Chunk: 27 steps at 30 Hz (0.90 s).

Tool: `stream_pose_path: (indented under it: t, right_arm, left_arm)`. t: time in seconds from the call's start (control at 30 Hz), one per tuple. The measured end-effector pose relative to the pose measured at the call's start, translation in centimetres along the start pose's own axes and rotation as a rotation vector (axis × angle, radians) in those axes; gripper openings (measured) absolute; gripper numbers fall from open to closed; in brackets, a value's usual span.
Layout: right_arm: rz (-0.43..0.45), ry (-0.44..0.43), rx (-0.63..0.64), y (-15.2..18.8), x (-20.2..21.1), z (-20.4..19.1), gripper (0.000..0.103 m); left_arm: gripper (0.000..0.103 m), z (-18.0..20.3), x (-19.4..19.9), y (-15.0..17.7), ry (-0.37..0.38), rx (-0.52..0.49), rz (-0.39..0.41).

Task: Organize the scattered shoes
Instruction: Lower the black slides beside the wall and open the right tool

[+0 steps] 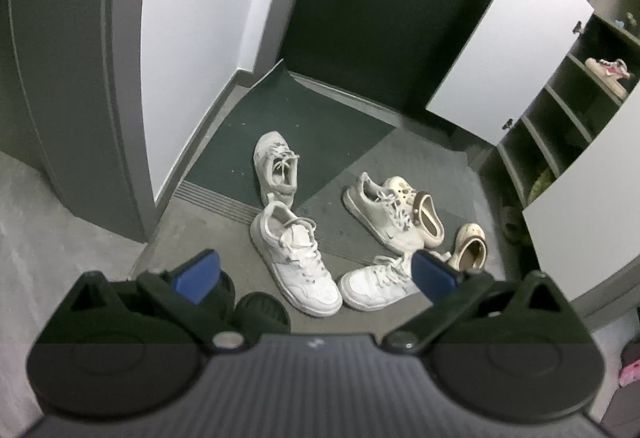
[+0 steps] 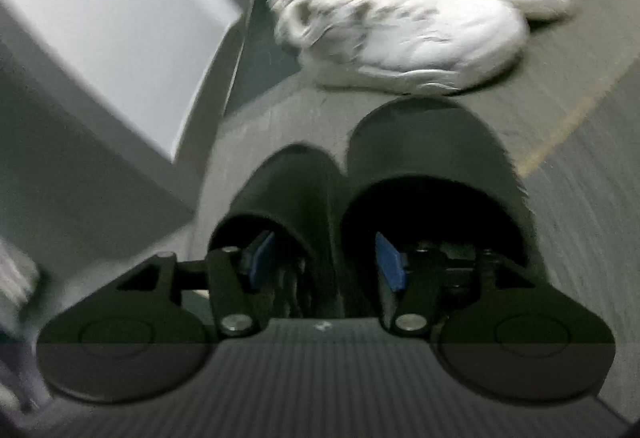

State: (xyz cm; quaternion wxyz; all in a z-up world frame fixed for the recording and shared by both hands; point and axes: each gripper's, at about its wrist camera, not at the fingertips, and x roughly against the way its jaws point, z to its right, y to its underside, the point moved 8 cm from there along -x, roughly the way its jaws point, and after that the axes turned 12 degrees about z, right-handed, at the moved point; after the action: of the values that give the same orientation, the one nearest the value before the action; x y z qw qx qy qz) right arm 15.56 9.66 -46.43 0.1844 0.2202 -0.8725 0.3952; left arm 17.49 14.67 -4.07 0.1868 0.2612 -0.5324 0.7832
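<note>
no readable text, numbers or signs anywhere in either view. only marks: a small pale logo on the ribbed grey body of the left gripper (image 1: 315, 275), just behind the fingers, too small to make out; the same kind of pale mark on the right gripper (image 2: 325, 266), equally unreadable; a dark swoosh-like shape on the side of the cream sneaker (image 1: 380, 215) ahead and right of the left gripper, too blurred to name as a brand.
</note>
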Motion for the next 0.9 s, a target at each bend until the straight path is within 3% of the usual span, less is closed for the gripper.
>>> stream_pose_path:
  t: [0.13,0.2,0.3,0.53,0.77,0.9]
  right_arm:
    - [-0.010,0.001,-0.178,-0.2,-0.6,2.2,0.057]
    - [-0.023,-0.009,-0.265,-0.3,-1.1,3.1,0.041]
    - [-0.045,-0.052,-0.269,-0.9,-2.4,1.7,0.015]
    - [-0.075,-0.064,-0.182,-2.4,-4.0,0.8,0.015]
    - [-0.064,-0.105,-0.011,-8.6,2.4,-2.3,0.019]
    - [-0.057,-0.128,0.086,-12.2,6.0,-4.1,0.019]
  left_arm:
    - [0.103,0.5,0.2,0.1,0.018,-0.012,-0.004]
    - [0.103,0.5,0.0,0.2,0.014,-0.022,-0.003]
    - [0.103,0.1,-0.4,0.1,-0.007,-0.028,0.000]
    - [0.103,-0.5,-1.1,-0.1,-0.035,-0.067,0.009]
    - [0.103,-0.3,-0.1,-1.0,0.030,-0.074,0.034]
    - [0.103,-0.4,0.8,-2.7,-0.001,-0.100,0.076]
